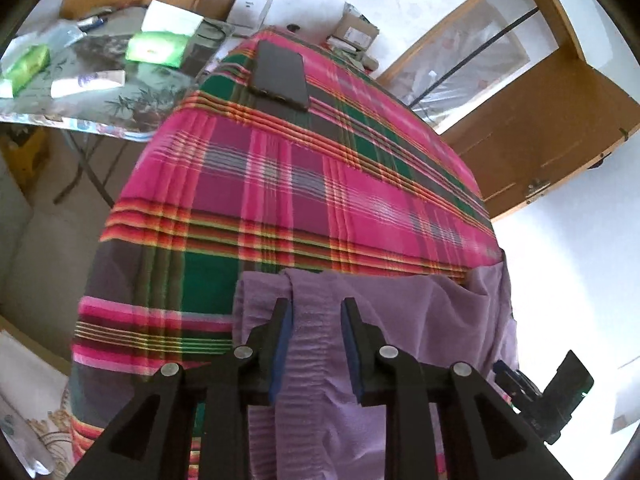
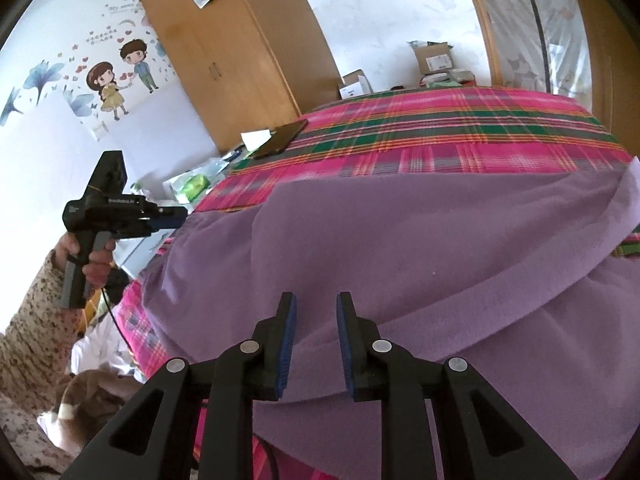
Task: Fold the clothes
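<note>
A purple garment (image 2: pixel 400 240) lies spread on the near part of a bed with a pink and green plaid sheet (image 1: pixel 280 184). In the left wrist view its ribbed waistband (image 1: pixel 316 344) runs between the fingers of my left gripper (image 1: pixel 316 307). The jaws stand apart and the pads do not press the cloth. My right gripper (image 2: pixel 316 300) hovers open over the flat middle of the garment, with nothing pinched. The left gripper (image 2: pixel 180 216) also shows in the right wrist view, held by a hand at the garment's left edge.
A dark phone (image 1: pixel 280 76) lies on the far part of the bed. Beside the bed a side table (image 1: pixel 100 120) carries green packets (image 1: pixel 156 48) and papers. A wooden wardrobe (image 2: pixel 236 52), cardboard boxes (image 2: pixel 434 58) and a wooden door (image 1: pixel 540 120) stand beyond.
</note>
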